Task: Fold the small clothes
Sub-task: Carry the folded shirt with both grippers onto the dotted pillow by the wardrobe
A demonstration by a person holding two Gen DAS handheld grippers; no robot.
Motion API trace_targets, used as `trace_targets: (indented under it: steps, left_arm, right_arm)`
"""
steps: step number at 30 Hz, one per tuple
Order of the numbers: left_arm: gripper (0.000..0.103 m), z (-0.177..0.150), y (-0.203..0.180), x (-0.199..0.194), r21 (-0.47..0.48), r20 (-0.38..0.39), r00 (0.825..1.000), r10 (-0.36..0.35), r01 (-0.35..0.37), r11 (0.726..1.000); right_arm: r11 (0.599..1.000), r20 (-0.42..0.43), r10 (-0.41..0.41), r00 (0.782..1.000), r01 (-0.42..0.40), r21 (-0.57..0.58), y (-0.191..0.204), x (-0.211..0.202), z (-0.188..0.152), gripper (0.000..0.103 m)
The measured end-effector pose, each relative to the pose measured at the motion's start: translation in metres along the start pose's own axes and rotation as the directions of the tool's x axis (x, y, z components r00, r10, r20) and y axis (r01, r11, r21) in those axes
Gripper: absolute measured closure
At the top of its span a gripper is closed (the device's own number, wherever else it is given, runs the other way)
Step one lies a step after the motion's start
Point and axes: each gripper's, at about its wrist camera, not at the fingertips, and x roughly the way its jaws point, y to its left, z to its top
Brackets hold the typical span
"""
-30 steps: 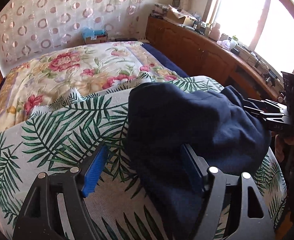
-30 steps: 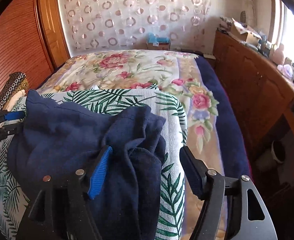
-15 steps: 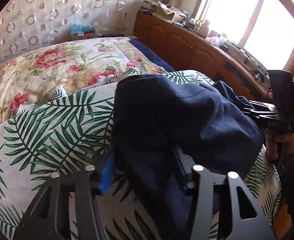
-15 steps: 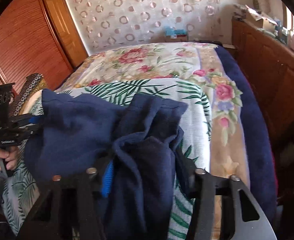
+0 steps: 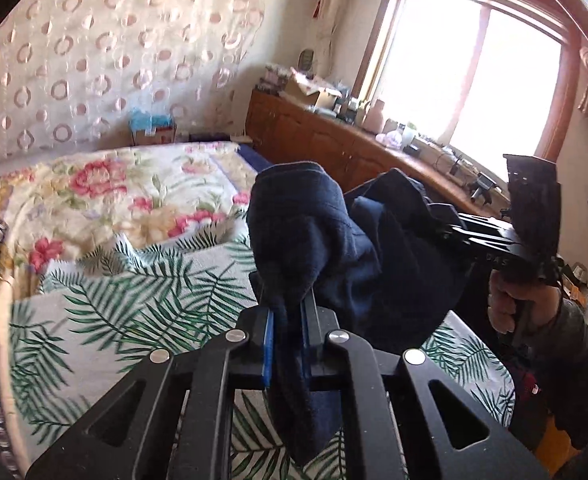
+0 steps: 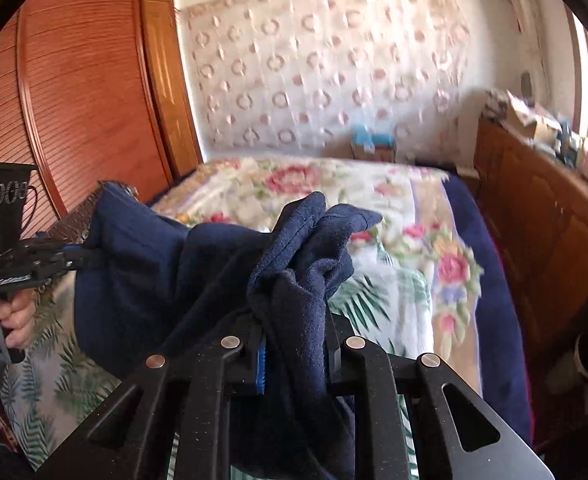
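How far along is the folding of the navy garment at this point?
Done: both grasps. The left tool and right tool are each shut on the dark navy knit garment. In hand: it hangs bunched between them above the palm-leaf print sheet. Left: no fold is visible; spreading and folding remain.

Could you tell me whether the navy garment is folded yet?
Not yet: the navy garment hangs bunched between the left gripper and right gripper.

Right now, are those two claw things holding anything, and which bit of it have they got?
Both hold one navy garment. The left gripper and the right gripper each pinch a bunched edge, at opposite ends.
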Motion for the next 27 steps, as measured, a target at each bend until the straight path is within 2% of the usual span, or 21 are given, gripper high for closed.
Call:
trace_targets:
  steps: [5, 11, 14, 19, 24, 27]
  left_arm:
    - [0.092, 0.001, 0.014, -0.056, 0.003, 0.091, 0.994, 0.067, -0.067, 0.998]
    - [0.092, -0.013, 0.063, -0.116, -0.085, 0.181, 0.962, 0.202, -0.19, 0.978]
    - [0.092, -0.024, 0.094, -0.142, -0.149, 0.197, 0.936, 0.291, -0.265, 0.953]
    - [0.092, -0.048, 0.129, -0.171, -0.243, 0.209, 0.896, 0.393, -0.341, 0.908]
    - [0.092, -0.078, 0.141, -0.181, -0.349, 0.213, 0.852, 0.478, -0.39, 0.852]
    - [0.092, -0.094, 0.144, -0.179, -0.387, 0.192, 0.837, 0.512, -0.415, 0.823]
  right_arm:
    - [0.998, 0.047, 0.055, 0.997, -0.053, -0.047, 0.033, 0.004, 0.027, 0.085]
    - [0.976, 0.078, 0.157, 0.984, -0.143, -0.164, 0.089, 0.032, 0.068, 0.085]
    - [0.95, 0.073, 0.211, 0.975, -0.187, -0.252, 0.127, 0.052, 0.09, 0.085]
    - [0.905, 0.046, 0.282, 0.958, -0.25, -0.343, 0.17, 0.104, 0.128, 0.085]
    - [0.841, -0.006, 0.336, 0.942, -0.303, -0.448, 0.204, 0.167, 0.159, 0.086]
    - [0.798, -0.058, 0.339, 0.939, -0.319, -0.511, 0.224, 0.208, 0.173, 0.086]
